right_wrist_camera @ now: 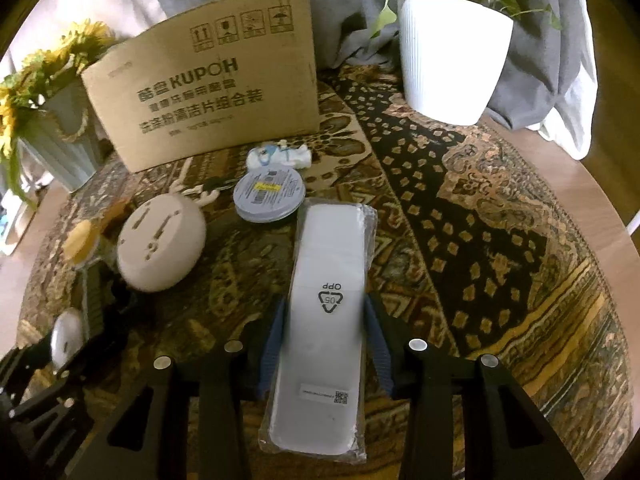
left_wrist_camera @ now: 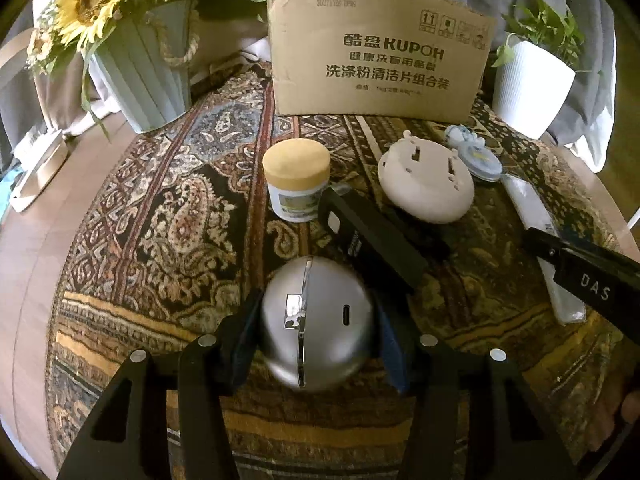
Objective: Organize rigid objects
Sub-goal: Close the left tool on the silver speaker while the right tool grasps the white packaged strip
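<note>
I've got the left hand-held gripper [left_wrist_camera: 316, 336] pinching the silver dome [left_wrist_camera: 316, 326], right hand-held gripper [right_wrist_camera: 326, 344] pinching the bagged white bar [right_wrist_camera: 324, 320]; squeeze both firmly, lift straight up toward the cardboard box [left_wrist_camera: 378, 52] ahead.

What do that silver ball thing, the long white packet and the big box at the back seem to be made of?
Silver dome: likely brushed metal or metallic-coated plastic; soft sheen, mirror-bright strip.
Long white packet: a white item in clear plastic film; glossy wrinkles, a printed recycling triangle.
Cardboard box: brown cardboard, matte, with printed text.
</note>
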